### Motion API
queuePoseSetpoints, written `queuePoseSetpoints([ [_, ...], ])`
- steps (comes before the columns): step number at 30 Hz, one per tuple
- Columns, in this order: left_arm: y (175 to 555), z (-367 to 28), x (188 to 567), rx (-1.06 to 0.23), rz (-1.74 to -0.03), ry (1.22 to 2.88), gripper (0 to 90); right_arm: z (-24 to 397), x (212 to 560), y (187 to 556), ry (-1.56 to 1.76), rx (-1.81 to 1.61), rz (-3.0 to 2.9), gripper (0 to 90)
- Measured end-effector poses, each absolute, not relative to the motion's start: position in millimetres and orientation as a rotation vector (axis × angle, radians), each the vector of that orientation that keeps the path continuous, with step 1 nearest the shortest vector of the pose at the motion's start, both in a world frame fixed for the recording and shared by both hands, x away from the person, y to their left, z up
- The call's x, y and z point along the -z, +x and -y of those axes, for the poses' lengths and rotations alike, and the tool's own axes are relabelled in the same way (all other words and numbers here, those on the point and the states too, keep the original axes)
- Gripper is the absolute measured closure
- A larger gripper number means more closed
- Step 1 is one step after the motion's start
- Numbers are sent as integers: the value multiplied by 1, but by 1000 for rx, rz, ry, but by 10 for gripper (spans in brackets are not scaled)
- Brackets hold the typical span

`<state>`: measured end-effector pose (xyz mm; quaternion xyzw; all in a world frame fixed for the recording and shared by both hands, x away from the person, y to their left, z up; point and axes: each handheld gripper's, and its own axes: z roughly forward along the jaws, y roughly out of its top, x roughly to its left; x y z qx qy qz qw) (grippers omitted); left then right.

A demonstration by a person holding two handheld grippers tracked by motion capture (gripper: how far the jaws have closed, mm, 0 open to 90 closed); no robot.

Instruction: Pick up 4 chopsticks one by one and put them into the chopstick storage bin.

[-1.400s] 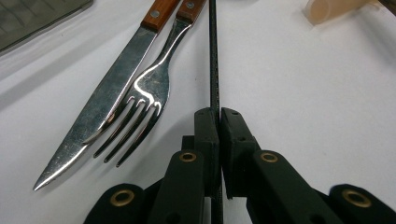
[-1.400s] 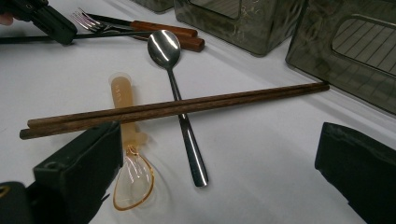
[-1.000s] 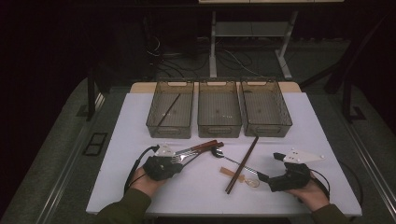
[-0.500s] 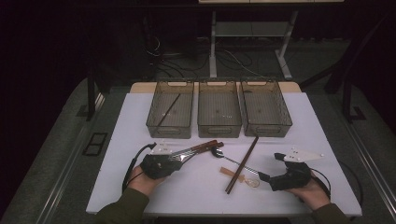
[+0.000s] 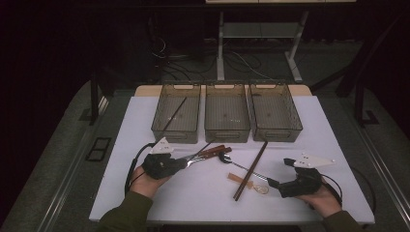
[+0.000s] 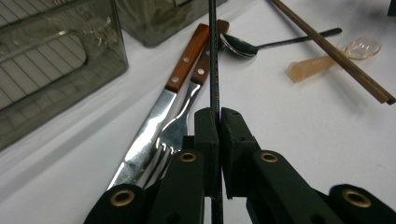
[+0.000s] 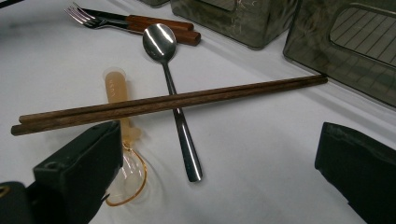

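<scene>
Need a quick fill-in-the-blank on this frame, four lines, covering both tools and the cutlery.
1. The left tool is shut on a thin dark ____.
2. The right tool has its jaws ____.
3. The pair of brown wooden chopsticks lies across the handle of the steel ____.
4. Behind the cutlery stand ____ clear grey plastic bins in a row.

Missing words: chopstick; open; spoon; three

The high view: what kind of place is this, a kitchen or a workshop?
Probably a lab or recording workspace, not a kitchen: a white-topped table in a dark room, loose cables on the floor behind it, and three identical smoky transparent plastic bins set in a row.
</scene>
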<state>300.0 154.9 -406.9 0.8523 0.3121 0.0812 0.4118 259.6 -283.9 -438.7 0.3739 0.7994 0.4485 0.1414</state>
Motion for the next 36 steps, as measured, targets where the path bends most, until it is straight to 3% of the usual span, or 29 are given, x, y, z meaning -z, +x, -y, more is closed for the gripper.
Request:
queuePoseSetpoints([
  [36,354,-171,369,-281,-800,1972,859,285,438,260,1083,-1302,-2299,12],
])
